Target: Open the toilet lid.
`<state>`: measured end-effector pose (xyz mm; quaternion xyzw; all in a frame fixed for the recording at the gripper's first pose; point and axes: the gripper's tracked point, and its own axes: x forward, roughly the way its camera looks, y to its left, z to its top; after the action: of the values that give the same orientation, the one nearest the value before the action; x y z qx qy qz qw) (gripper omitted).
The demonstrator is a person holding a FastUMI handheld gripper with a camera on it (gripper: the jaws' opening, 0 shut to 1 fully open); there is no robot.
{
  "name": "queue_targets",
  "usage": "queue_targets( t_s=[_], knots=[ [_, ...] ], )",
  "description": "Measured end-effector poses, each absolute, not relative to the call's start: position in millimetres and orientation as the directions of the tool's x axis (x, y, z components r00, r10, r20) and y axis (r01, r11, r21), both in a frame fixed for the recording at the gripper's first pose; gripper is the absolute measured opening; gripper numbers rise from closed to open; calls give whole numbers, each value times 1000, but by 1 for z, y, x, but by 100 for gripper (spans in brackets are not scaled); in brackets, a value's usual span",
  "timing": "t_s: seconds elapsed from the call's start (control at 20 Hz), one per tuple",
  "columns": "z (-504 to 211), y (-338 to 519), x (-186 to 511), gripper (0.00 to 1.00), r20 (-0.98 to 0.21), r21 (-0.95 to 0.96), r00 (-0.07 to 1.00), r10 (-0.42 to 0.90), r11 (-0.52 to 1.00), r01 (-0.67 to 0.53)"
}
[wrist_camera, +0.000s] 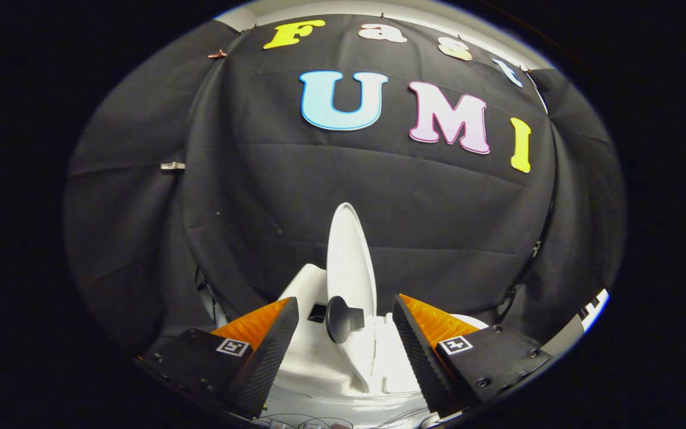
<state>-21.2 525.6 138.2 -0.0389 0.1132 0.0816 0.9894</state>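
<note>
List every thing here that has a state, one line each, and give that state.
toilet lid: raised, standing upright on edge.
black knob: on the lid's face, between the fingers, untouched.
toilet: white body below the lid, uncovered.
gripper: open, fingers spread either side of the knob, holding nothing.

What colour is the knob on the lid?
Black knob on the white lid, between the open tongs; gripper view.

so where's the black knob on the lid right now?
In the gripper view, the round black knob sticks out from the raised white toilet lid, just ahead of the open fingers and in line with the gap between them, touching neither.
</note>
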Motion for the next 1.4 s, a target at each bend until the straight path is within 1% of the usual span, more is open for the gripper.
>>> queue_targets(
  t_s=[0.25,0.4,0.55,0.7,0.9,1.05,1.25,1.4],
  knots=[
    [166,501,-50,99,-181,30,947,265,964,-265],
    [179,468,-60,99,-143,27,944,298,954,-297],
    [181,427,-57,99,-115,16,947,301,953,-301],
    [182,372,-41,99,-57,-39,966,251,967,-253],
    [160,308,-21,99,-50,-36,982,185,982,-187],
    [154,257,-10,99,11,-78,991,131,989,-129],
    [145,203,6,99,62,-39,994,87,996,-85],
    [135,172,14,99,73,-28,995,62,998,-60]
  ],
)
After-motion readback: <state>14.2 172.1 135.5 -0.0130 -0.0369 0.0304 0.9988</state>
